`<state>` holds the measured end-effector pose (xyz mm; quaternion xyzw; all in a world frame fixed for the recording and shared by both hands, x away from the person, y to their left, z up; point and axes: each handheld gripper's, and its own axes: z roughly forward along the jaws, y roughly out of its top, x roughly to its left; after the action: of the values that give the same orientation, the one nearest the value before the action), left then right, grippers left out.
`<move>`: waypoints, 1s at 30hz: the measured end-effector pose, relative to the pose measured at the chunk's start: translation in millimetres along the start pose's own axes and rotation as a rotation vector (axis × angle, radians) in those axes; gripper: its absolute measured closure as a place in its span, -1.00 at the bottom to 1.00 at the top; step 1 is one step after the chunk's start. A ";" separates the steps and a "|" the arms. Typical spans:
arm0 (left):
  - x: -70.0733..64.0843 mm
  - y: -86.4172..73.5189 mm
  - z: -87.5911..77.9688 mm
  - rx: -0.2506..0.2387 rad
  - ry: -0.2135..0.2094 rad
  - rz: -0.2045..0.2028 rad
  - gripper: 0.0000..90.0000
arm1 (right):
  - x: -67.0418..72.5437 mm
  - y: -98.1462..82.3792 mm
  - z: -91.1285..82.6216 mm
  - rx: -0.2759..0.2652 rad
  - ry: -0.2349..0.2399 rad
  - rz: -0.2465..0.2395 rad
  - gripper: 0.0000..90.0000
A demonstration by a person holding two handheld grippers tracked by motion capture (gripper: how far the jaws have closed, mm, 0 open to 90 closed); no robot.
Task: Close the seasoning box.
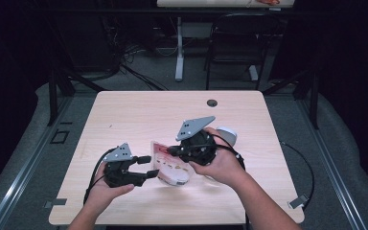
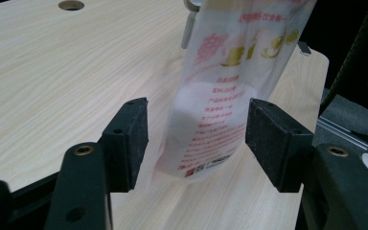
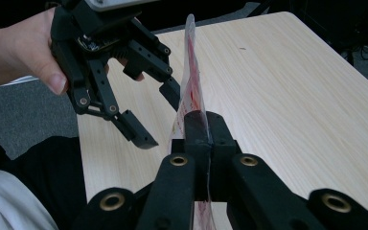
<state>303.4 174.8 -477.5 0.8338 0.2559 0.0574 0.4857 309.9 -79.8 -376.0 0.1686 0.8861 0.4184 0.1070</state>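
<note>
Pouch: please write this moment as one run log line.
pouch: lifted off table | right gripper: shut on pouch edge | left gripper: open, jaws either side of pouch, not touching

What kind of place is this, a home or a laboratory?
Probably a laboratory or recording room, not a home. A bare light wooden table stands on grey carpet, dark curtains close the sides, loose black cables lie on the floor behind, and a black folding chair stands there.
</note>
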 end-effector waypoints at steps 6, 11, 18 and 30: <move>-0.6 -1.6 5.5 0.012 -0.014 0.009 -0.18 | 0.1 0.6 -1.5 -0.004 0.002 -0.003 1.00; -2.3 -3.6 11.3 0.011 -0.029 0.026 -0.20 | 0.4 1.0 -0.8 -0.007 0.006 -0.007 1.00; -5.1 -6.0 19.6 0.041 -0.044 0.059 -0.28 | 2.5 3.8 -2.3 -0.017 0.016 -0.016 1.00; -2.6 -13.5 34.3 0.051 -0.085 0.040 -0.34 | 4.7 6.6 -2.9 -0.028 0.025 -0.024 1.00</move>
<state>307.9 152.1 -506.4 0.8527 0.2196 0.0249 0.4734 306.1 -76.1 -369.3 0.1510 0.8833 0.4317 0.1033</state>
